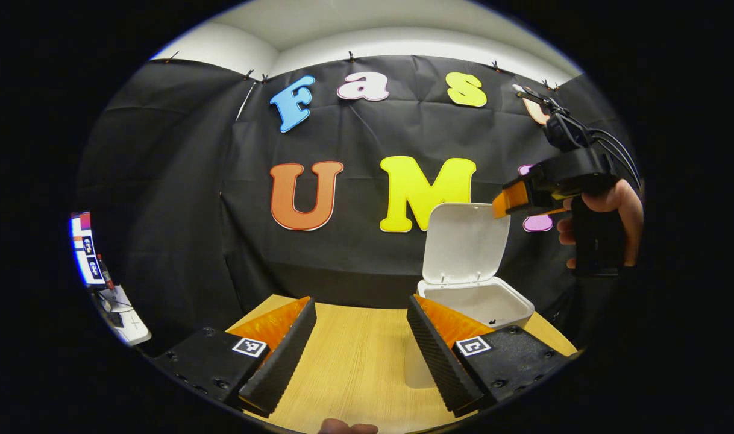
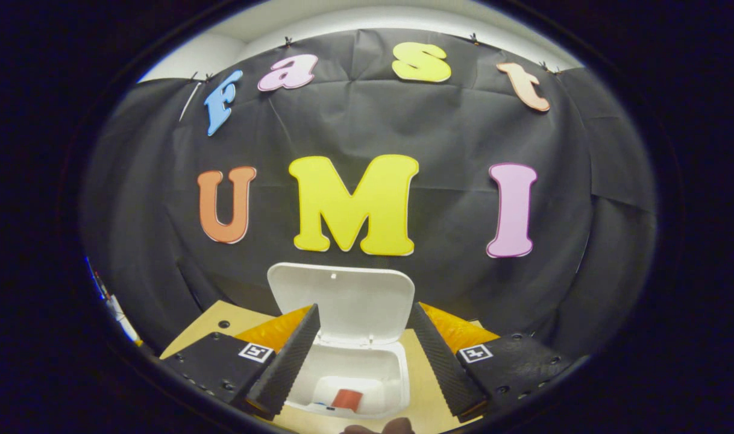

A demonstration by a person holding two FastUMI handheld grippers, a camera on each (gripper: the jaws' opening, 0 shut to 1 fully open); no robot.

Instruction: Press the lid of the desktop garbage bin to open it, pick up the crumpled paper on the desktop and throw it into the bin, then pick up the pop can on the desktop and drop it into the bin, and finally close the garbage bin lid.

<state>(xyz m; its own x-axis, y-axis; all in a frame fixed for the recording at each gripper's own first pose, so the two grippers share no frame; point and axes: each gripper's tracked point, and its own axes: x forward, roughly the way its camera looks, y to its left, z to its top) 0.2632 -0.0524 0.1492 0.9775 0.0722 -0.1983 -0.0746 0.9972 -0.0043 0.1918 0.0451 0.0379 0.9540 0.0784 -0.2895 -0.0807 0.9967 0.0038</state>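
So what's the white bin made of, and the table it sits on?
The bin looks like plastic: smooth, matte white, with a thin moulded lid standing open. The table looks like wood or a wood-look laminate: pale tan with fine straight grain lines. Which of the two, the pictures can't settle.

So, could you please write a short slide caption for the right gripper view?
Right gripper, open, above the white desktop bin; lid upright, a red can inside.

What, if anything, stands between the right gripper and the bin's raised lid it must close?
Nothing visible does. In the right gripper view the right gripper hangs with jaws apart above the open bin, and the upright lid stands just ahead, unobstructed.
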